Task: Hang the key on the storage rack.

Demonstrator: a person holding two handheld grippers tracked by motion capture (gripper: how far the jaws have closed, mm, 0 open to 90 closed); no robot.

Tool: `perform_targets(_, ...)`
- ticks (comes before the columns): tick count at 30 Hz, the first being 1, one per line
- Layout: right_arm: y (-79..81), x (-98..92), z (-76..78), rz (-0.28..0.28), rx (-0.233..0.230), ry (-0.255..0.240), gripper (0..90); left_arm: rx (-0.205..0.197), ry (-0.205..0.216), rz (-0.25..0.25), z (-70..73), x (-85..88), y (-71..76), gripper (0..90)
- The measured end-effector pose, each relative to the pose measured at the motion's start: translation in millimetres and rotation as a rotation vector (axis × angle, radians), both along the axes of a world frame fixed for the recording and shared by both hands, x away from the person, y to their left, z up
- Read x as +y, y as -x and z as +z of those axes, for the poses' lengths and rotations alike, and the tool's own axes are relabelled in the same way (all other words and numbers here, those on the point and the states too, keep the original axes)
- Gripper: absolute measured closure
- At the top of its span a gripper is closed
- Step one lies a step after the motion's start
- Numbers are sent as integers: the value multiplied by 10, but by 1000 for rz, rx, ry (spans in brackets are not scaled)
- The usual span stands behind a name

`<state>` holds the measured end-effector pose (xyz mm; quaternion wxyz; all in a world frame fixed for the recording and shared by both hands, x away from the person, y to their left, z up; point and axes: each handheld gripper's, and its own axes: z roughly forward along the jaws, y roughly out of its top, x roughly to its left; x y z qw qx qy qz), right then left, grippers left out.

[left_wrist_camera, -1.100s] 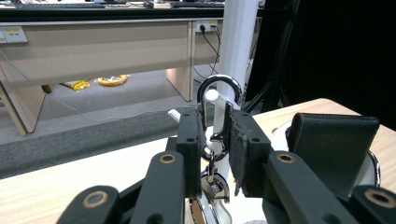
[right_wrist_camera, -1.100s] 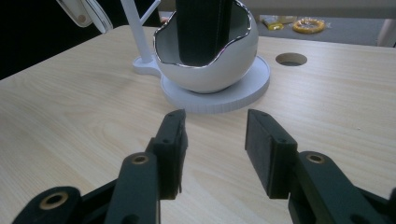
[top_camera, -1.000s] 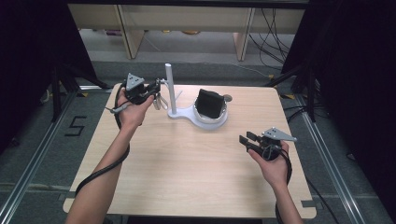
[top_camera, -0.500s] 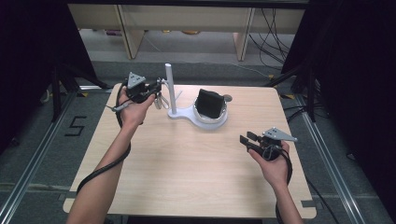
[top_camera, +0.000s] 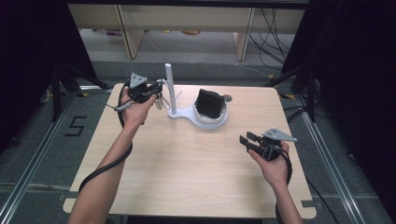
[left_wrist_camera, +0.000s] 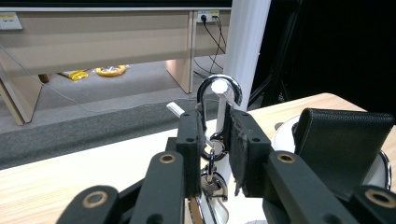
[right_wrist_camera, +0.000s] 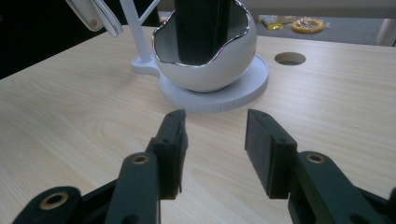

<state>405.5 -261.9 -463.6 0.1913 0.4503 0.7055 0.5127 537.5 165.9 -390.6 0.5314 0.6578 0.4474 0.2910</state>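
While the high view looks down on the wooden table (top_camera: 187,172), the left gripper (top_camera: 156,91) sits at the far left beside the white stand (top_camera: 172,91), and the right gripper (top_camera: 247,140) hovers at the near right, well apart from the white bowl (top_camera: 211,116). Seen from the left gripper view, the jaws clamp a silver carabiner (left_wrist_camera: 218,100), its loop hooked over a white peg (left_wrist_camera: 219,87) of the stand. Seen from the right gripper view, the jaws stand apart above bare table, nothing between them, the bowl ahead with a black wallet (right_wrist_camera: 201,28) upright inside.
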Motion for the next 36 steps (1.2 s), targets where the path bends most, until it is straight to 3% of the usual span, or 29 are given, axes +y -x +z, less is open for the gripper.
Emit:
perform_targets(4,-8,-2,-10,-2,-19,7,591,3,-2,-1,-5,-8,-14,741)
perform_targets(5,3,3,-1,-3,0,-4,591,3,-4,-2,-6,-11,-17,740)
perform_targets(10,-19,-21,-8,10,-25,28,591,4,-3,-4,-17,-37,-32,738)
perform_targets(11,-3,0,-9,2,-1,4,591,5,-6,-6,-20,-49,-37,737)
perform_targets(14,11,0,-3,-1,18,14,591,9,-1,-5,-35,-63,-54,736)
perform_targets(15,-8,-16,-8,7,-13,36,591,9,1,-5,-38,-66,-58,736)
perform_targets(26,2,11,-25,3,6,0,591,11,-12,-7,-51,-113,-89,731)
perform_targets(36,-7,3,-35,7,-3,11,590,8,-24,-14,-71,-167,-113,718)
